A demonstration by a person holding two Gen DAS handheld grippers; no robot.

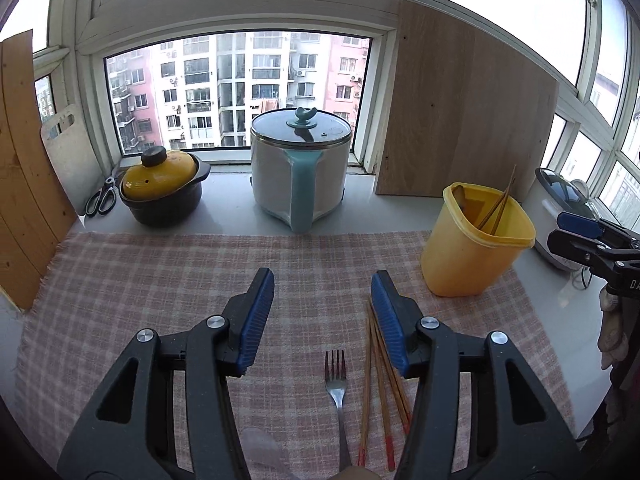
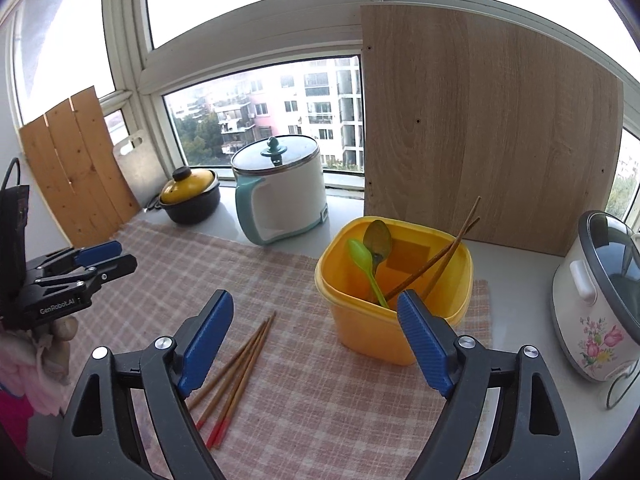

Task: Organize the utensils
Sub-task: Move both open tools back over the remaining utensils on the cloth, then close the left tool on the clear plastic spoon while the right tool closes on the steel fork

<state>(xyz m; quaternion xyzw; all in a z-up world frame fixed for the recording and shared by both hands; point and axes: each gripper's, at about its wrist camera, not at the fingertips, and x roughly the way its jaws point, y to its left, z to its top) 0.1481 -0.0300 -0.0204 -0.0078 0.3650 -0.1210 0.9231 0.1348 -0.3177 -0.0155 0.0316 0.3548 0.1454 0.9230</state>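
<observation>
Both sets of tongs, the left gripper (image 1: 322, 316) and the right gripper (image 2: 316, 340), stand spread and empty above the pink checked cloth (image 1: 160, 280). Red-tipped wooden chopsticks (image 2: 236, 376) and a steel fork (image 1: 338, 392) lie mid-cloth; the yellow plastic tub (image 2: 394, 300) stands at its far right corner. Best pinch the chopsticks together, mid-length. The left gripper reads "GenRobot.AI".

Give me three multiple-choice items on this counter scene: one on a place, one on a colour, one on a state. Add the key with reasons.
1. Where does the fork lie?
A. in the yellow bin
B. on the checked cloth
C. on the sill

2. What colour is the plastic spoon in the yellow bin?
A. green
B. red
C. white

3. How is the right tool?
A. shut on chopsticks
B. shut, empty
C. open, empty

Key: B, it rests on the checked cloth beside the loose chopsticks; A, bright green bowl; C, pads apart, nothing between.
</observation>
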